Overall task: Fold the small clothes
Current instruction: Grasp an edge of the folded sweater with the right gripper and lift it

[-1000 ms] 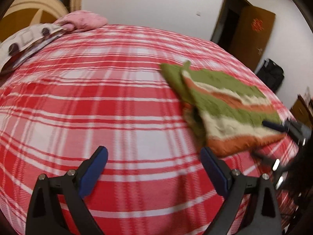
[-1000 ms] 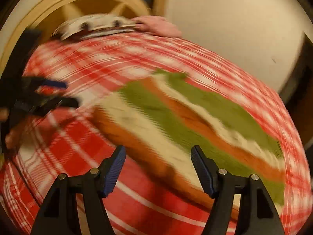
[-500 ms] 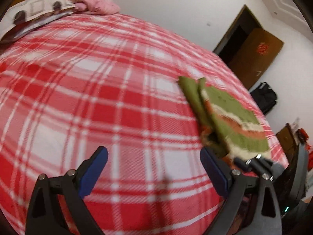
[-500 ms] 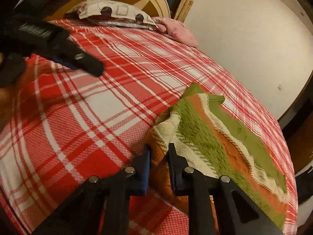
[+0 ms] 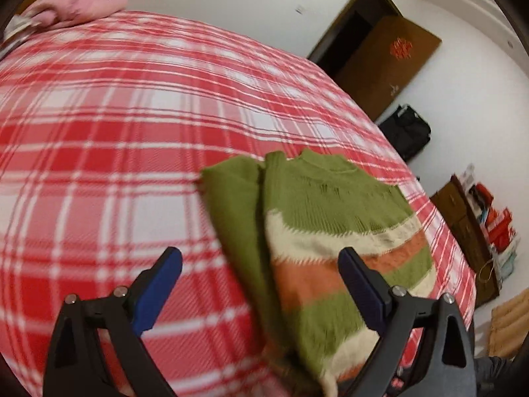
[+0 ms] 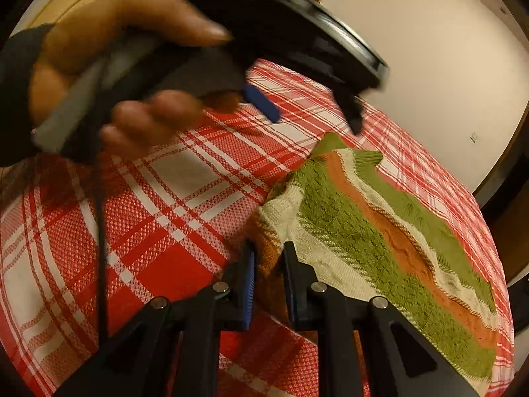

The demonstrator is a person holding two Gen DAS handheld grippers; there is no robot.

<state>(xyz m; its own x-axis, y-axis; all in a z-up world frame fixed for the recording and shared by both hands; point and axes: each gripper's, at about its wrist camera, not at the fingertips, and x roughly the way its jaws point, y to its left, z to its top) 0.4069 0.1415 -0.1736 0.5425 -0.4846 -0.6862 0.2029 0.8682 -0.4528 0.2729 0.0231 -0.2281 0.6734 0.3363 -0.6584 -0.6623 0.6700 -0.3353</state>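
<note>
The right gripper (image 6: 267,264) is clamped on the striped sweater's (image 6: 380,231) near corner, while the left gripper (image 5: 261,284) hovers spread above its sleeve side.

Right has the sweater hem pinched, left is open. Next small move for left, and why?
Probably bring the left gripper down onto the striped sweater's near hem and close. Its jaws are open above the knit, while the right gripper already pinches one corner; a second grip lets both lift for the fold.

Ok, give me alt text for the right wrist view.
The right gripper pinches the corner of a green, cream and orange striped sweater on a red plaid bedspread. Above, a hand holds the open left gripper.
</note>
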